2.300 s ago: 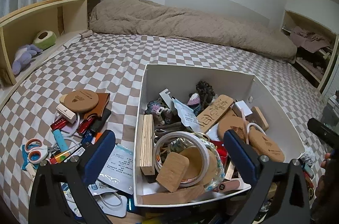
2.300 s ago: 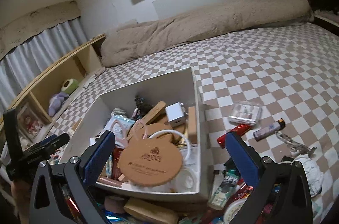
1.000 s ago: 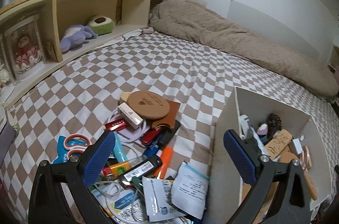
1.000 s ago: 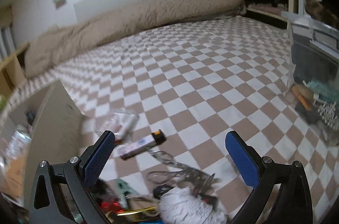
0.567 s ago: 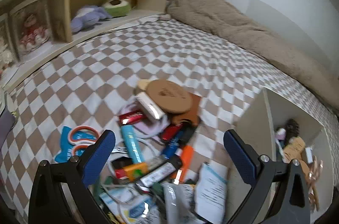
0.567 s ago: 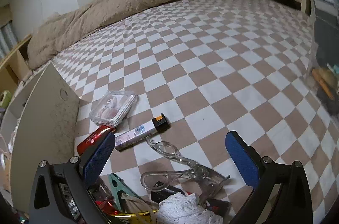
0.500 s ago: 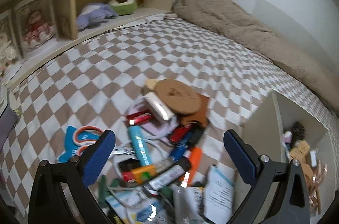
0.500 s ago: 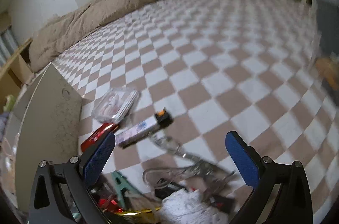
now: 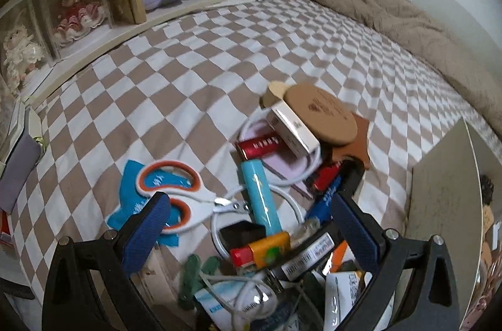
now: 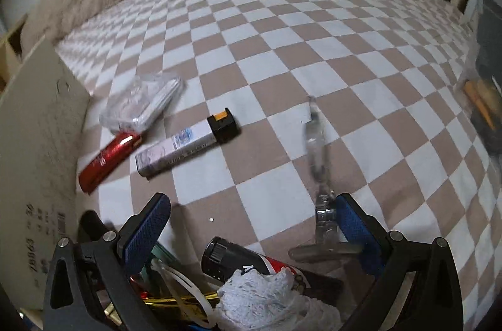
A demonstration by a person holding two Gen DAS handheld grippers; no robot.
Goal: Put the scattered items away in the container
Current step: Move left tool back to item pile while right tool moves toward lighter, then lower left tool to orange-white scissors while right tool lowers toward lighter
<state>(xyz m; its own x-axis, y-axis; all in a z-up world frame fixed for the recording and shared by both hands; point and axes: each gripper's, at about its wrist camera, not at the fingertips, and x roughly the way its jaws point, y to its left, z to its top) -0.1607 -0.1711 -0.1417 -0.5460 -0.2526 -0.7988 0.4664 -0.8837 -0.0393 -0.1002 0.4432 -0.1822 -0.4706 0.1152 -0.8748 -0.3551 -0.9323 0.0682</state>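
Left wrist: your left tool (image 9: 249, 232) gapes wide above the clutter.
Your right tool (image 10: 251, 221) spreads wide too, gripping nothing, beside the container (image 10: 34, 149).

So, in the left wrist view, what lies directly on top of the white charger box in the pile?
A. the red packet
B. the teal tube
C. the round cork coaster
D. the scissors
C: the round cork coaster overlaps the far end of the white charger box; the other three lie elsewhere.
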